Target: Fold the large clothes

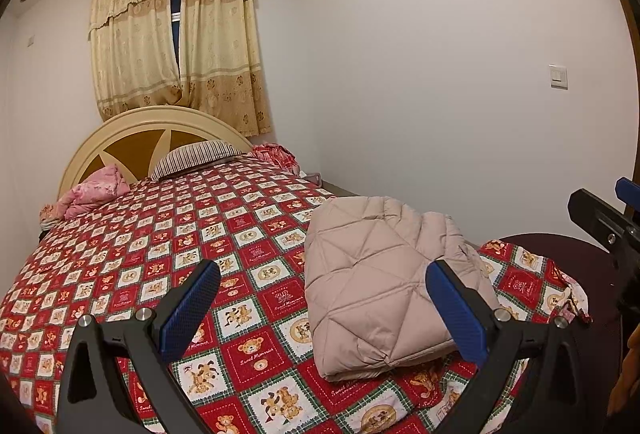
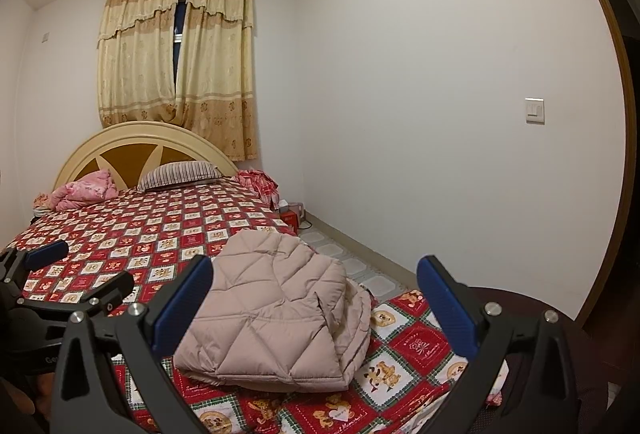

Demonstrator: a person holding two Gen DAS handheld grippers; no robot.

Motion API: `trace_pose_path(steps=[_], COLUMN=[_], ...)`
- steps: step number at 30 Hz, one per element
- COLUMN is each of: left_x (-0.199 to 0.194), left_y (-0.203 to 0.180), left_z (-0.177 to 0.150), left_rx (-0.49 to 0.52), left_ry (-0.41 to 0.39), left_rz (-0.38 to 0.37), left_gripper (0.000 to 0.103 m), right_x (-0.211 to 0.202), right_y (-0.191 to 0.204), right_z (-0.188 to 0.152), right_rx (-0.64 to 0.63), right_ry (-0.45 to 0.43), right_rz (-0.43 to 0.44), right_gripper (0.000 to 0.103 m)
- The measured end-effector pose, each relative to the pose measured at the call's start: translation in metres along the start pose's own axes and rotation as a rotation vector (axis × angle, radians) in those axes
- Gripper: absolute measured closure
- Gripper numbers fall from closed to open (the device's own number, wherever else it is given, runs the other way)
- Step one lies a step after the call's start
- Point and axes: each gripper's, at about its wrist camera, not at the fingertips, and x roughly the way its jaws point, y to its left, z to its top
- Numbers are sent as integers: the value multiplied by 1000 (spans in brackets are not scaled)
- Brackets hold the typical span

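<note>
1. Blue fingers (image 1: 192,310) of the left gripper (image 1: 324,274) are spreading wide, holding nothing.
2. Right gripper (image 2: 314,270) is gaping wide too, holding nothing.
3. Folded pink coat (image 1: 372,282) is lying on the bed (image 1: 160,234), near its corner by the wall, in front of both grippers.

Bed (image 1: 168,234): folded beige jacket (image 1: 372,274), striped pillow (image 1: 192,158), perhaps pink bedding (image 1: 96,190).

Your left gripper (image 1: 323,308) and right gripper (image 2: 314,304) both gape wide, nothing between the fingers.
</note>
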Motion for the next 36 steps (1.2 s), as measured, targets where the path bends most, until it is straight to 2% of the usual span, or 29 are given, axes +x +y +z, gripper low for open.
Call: trace_pose_path(steps=[21,28,36], left_x=[2,7,14], left_y=[2,3,4], left_z=[-3,-3,-1], left_rx=[-12,-5,-13], left_ry=[6,0,19], left_rz=[7,74,75], left_gripper=[1,1,1], right_x=[8,11,12], right_y=[-3,-4,-4], right_z=[-2,-5,-5], right_rx=[8,14,13], right_ry=[21,34,36], right_rz=[16,15,15], right_gripper=[0,0,0])
